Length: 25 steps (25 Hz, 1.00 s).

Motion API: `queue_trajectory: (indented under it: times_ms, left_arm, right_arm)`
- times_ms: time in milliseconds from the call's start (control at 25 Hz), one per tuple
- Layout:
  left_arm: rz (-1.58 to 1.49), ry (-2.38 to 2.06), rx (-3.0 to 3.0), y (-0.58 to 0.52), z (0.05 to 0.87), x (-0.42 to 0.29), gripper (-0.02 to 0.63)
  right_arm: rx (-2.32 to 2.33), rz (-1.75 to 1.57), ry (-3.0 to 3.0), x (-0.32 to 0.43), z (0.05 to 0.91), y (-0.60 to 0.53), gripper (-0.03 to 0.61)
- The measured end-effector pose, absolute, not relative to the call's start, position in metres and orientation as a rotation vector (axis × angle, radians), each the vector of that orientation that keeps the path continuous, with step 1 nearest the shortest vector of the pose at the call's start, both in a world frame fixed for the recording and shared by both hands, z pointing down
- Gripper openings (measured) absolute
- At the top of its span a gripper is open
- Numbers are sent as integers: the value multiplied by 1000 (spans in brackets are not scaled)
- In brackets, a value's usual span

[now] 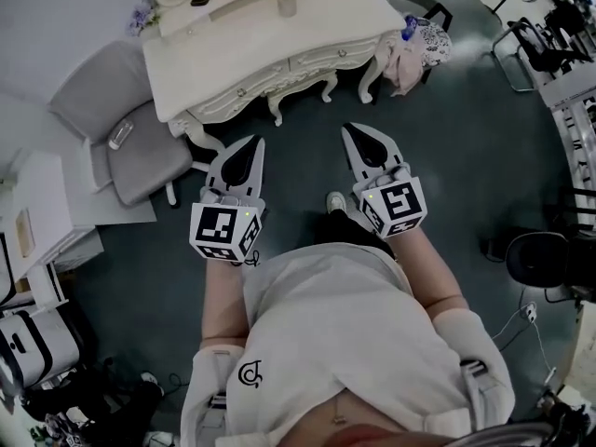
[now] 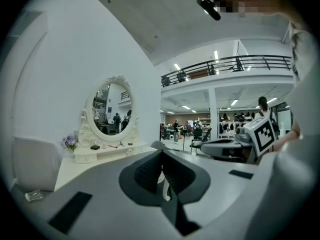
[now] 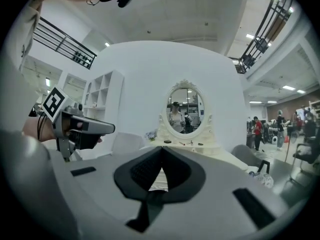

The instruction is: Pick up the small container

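My white shirt [image 1: 326, 343] fills the lower frame. Above it, my left gripper [image 1: 250, 143] and right gripper [image 1: 351, 130] are both pressed together and empty, over the floor. The small container [image 1: 288, 5] stands on the white dressing table [image 1: 307, 40] at top centre.

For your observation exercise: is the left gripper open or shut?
Shut. The left gripper shows its jaws meeting at the tips in its own view, with nothing held between them.

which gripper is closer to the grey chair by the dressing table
Left. The left gripper hangs just to the right of the grey chair, near its seat edge. The right gripper is farther right, in front of the dressing table.
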<state>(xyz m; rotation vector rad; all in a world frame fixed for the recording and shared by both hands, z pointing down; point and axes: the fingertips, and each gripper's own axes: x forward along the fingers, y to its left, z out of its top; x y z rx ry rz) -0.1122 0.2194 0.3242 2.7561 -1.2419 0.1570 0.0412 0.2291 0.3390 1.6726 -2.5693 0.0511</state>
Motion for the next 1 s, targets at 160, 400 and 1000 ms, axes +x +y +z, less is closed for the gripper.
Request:
queue_trajectory:
  times_ms: [160,400,1000]
  left_arm:
    - [131,-1315,2711,165,318,-69,12]
    - [142,-1401,2637,108,323,-18,12]
    - [171,-1372,2629,-69,359,11,12]
  right_arm:
    - [1600,77,-2609,87,336,170,6]
    - [1477,125,-2634,140,348,101,6]
    - [1313,104,-2624,139,381,-68,6]
